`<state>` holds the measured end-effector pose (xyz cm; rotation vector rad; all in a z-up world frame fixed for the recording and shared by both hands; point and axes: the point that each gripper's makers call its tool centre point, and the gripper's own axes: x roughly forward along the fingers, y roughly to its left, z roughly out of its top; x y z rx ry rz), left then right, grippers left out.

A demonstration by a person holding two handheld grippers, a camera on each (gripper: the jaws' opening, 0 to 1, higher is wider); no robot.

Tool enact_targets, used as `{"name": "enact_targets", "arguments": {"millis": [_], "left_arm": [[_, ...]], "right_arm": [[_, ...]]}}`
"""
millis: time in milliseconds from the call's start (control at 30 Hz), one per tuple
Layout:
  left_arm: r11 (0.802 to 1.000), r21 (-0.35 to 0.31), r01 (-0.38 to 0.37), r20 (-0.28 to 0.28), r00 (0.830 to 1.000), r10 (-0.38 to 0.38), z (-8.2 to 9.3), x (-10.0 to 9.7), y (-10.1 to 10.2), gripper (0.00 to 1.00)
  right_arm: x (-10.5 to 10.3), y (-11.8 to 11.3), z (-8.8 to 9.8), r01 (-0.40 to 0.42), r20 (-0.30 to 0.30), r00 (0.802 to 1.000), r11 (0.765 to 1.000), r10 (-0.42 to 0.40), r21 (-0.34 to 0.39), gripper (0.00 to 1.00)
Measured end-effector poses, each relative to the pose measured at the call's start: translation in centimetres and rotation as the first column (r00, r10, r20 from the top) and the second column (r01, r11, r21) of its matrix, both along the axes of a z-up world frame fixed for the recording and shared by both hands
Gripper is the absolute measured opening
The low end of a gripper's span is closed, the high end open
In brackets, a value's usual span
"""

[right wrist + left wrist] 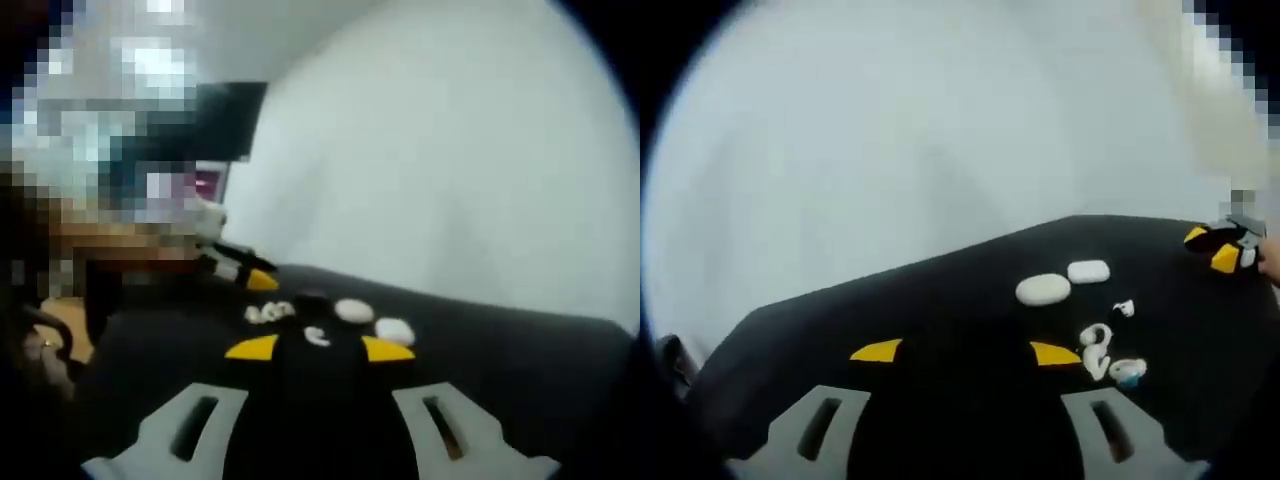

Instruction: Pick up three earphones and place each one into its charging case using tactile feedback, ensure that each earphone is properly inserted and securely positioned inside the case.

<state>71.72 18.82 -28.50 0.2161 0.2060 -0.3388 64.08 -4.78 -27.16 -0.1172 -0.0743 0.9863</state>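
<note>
White charging cases [1043, 289] and earphones [1096, 350] lie on black table [940, 300] ahead of my left gripper [965, 352]; both my grippers, right gripper [319, 348] included, spread, empty.

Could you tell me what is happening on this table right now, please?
A person holds a two-jaw gripper in each hand above a black table. Both the left gripper and the right gripper are open and hold nothing. On the table lie two closed white charging cases and, near them, several small white earphones, loose and not yet picked up. The right gripper also appears at the table's far edge in the left gripper view.
</note>
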Motion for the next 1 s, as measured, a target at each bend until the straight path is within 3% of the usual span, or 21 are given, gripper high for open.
{"name": "enact_targets", "arguments": {"millis": [267,467,633,733,833,1000], "left_arm": [[1.0,-0.002,-0.001,-0.014,1.0,0.001,-0.3,1.1,-1.0,0.44],[0.997,-0.078,-0.017,-0.03,0.999,0.015,-0.8,2.5,-1.8,0.43],[0.994,-0.104,-0.026,-0.051,0.998,0.02,-1.6,4.3,-2.8,0.43],[0.99,-0.136,-0.033,-0.083,0.996,0.022,-2.4,4.4,-3.1,0.41],[0.993,-0.119,-0.027,-0.076,0.997,0.018,-2.3,4.4,-3.0,0.41],[0.977,-0.204,-0.055,-0.069,0.997,0.042,-2.0,4.4,-2.3,0.41]], "right_arm": [[-0.1,0.1,0.0,-0.002,0.004,1.0,1.0,0.002,-0.008,0.31],[-0.2,0.2,0.0,-0.009,0.006,1.0,1.0,0.009,-0.006,0.31],[-0.2,-0.1,0.4,-0.013,-0.004,1.0,1.0,0.013,0.025,0.31],[0.0,-0.2,0.5,-0.012,-0.012,1.0,0.999,0.012,0.043,0.31],[-0.1,-0.2,0.7,-0.013,-0.017,1.0,0.998,0.014,0.057,0.31],[-0.4,0.2,0.3,-0.014,-0.003,1.0,1.0,0.014,0.019,0.31]]}}
